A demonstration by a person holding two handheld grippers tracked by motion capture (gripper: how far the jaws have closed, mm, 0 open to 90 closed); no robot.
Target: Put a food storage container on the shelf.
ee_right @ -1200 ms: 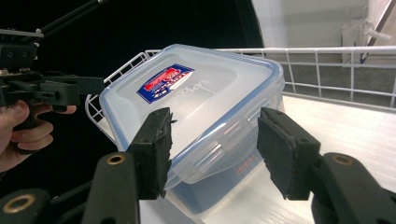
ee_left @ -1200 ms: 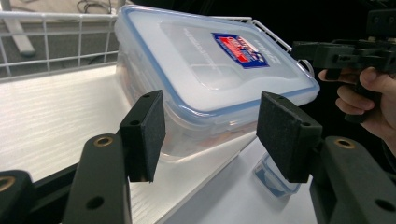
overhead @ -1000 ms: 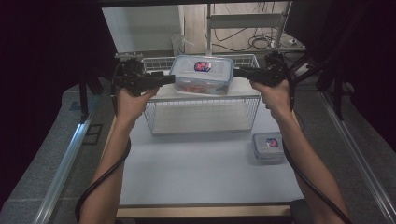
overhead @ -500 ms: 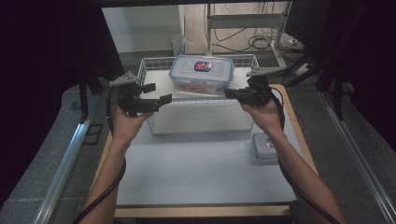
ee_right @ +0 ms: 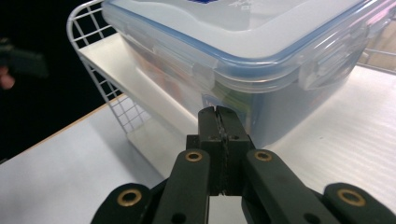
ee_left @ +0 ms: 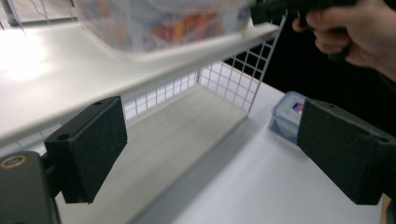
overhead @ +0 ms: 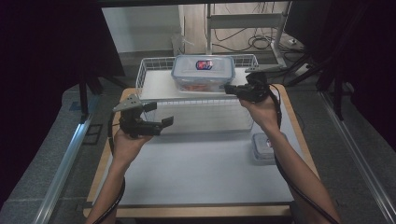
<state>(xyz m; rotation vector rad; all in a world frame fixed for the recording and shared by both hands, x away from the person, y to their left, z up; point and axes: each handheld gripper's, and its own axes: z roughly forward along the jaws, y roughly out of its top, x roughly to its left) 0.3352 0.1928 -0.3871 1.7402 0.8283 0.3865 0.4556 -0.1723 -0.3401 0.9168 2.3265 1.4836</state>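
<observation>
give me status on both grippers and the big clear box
Left gripper open, empty. Right gripper shut, empty. Large clear lidded plastic box sits on white wire shelf. Nothing blocking.

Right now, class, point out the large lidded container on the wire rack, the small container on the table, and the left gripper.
large lidded container (overhead: 203, 73): high view, middle of its clear lid.
small container (overhead: 264, 146): high view, on its lid.
left gripper (overhead: 164, 122): high view, between the open jaw tips.

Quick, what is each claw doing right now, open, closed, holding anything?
Left claw: open, nothing between its pads.
Right claw: closed on nothing, just in front of the big lidded container on the wire rack.
</observation>
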